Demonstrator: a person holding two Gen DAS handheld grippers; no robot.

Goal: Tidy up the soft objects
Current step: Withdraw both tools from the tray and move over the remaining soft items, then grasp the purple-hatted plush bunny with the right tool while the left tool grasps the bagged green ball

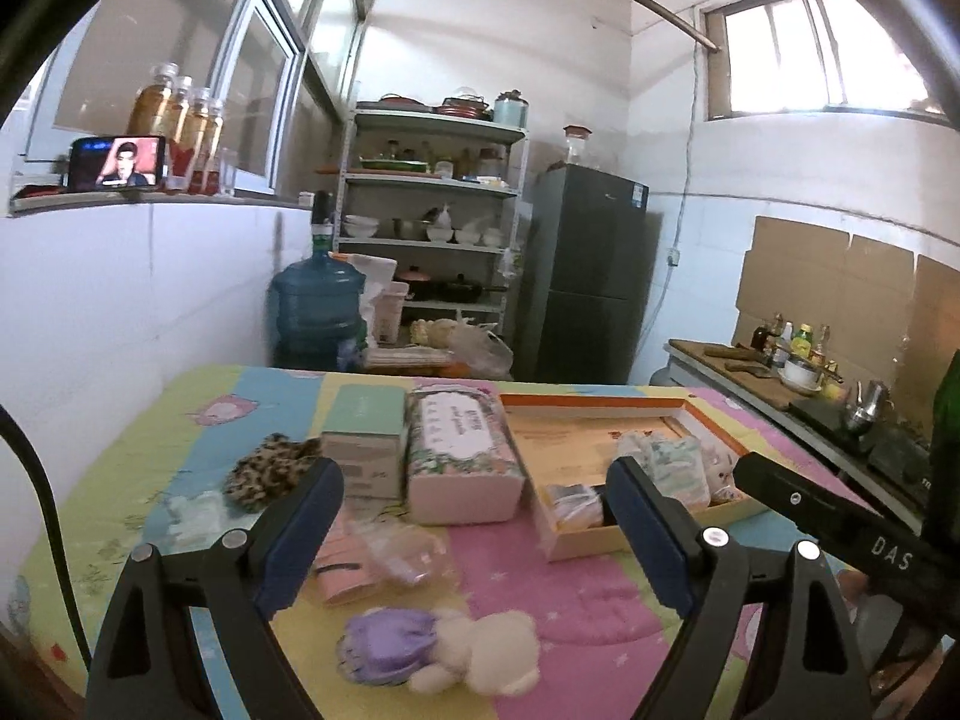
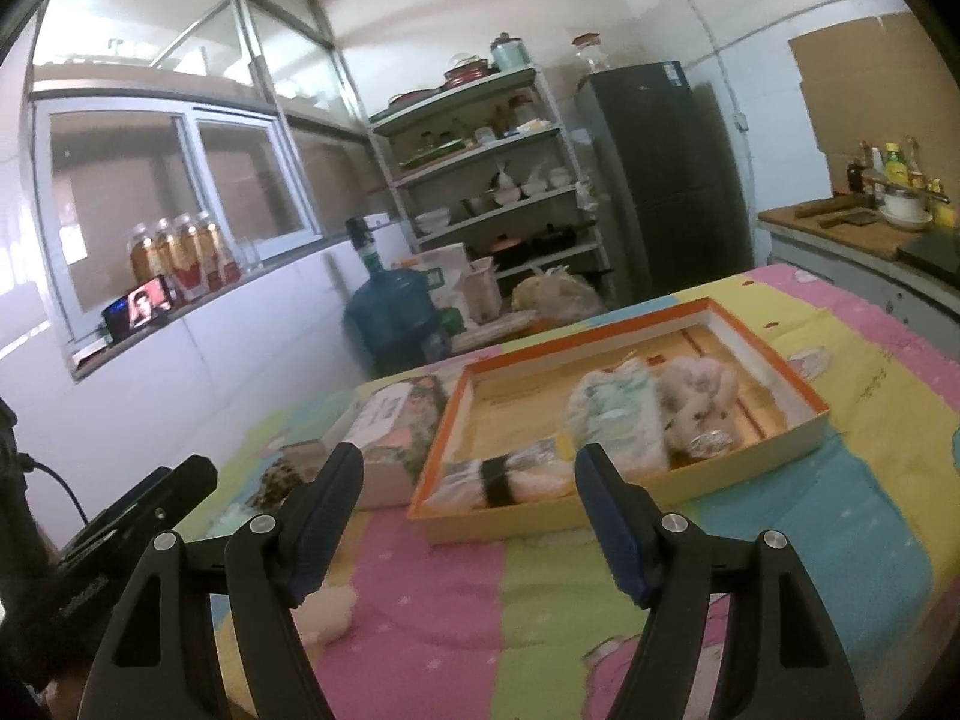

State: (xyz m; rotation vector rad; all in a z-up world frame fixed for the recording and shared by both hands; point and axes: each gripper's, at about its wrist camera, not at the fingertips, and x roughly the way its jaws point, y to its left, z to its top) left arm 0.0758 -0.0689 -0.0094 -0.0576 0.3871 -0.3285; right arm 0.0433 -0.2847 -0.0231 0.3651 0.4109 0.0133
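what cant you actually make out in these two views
- Left wrist view: the plush toy face, turned away; what the crinkled clear packet holds, blurred.
- Left wrist view: print on the tissue pack, too small.
- Right wrist view: the black-banded bundle in the orange-rimmed box, blurred; a pale soft thing half hidden behind the right gripper finger.
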